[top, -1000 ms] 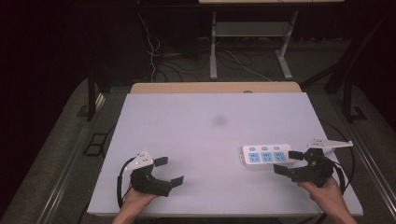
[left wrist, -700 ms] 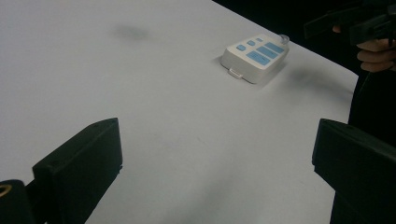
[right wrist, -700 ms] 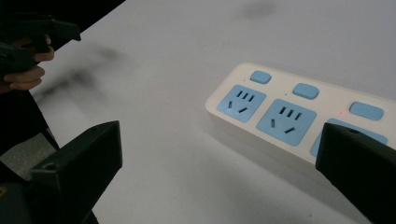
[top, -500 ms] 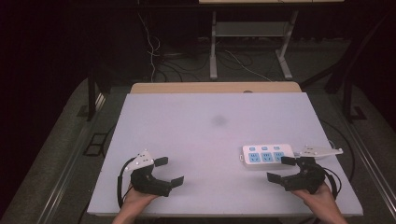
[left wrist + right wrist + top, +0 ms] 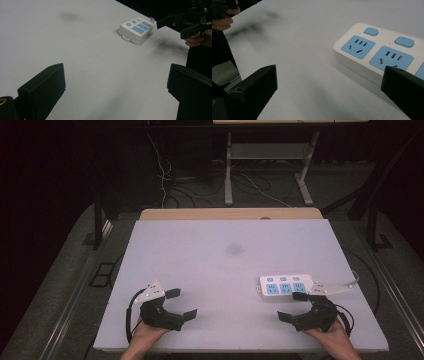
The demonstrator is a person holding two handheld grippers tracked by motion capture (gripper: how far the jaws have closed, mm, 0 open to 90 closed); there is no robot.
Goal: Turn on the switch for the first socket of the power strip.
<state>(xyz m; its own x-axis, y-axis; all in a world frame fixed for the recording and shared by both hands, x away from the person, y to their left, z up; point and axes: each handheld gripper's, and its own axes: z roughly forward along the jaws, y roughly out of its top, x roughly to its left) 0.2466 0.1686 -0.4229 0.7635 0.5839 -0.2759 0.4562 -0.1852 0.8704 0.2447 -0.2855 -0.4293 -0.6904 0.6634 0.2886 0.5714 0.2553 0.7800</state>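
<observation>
A white power strip [image 5: 284, 285] with blue sockets and blue buttons lies flat on the right side of the white table [image 5: 220, 265]. My right gripper [image 5: 292, 306] hovers just in front of it near the table's front edge, open and empty. In the right gripper view the power strip [image 5: 382, 52] lies close beyond the open right gripper [image 5: 329, 80], off to the right. My left gripper [image 5: 181, 304] stands open and empty at the front left. In the left gripper view the open left gripper [image 5: 117, 77] faces bare table, with the power strip [image 5: 136, 28] and the right gripper [image 5: 190, 21] farther off.
A thin white cord [image 5: 350, 282] leaves the strip's right end. A wooden board [image 5: 230, 214] borders the table's far edge. Metal stand legs [image 5: 230, 175] and cables lie on the dark floor behind. A faint dark smudge [image 5: 234, 249] marks the tabletop.
My right gripper has drawn back from the power strip toward the front edge and slightly left. The left gripper and the strip have stayed put.
</observation>
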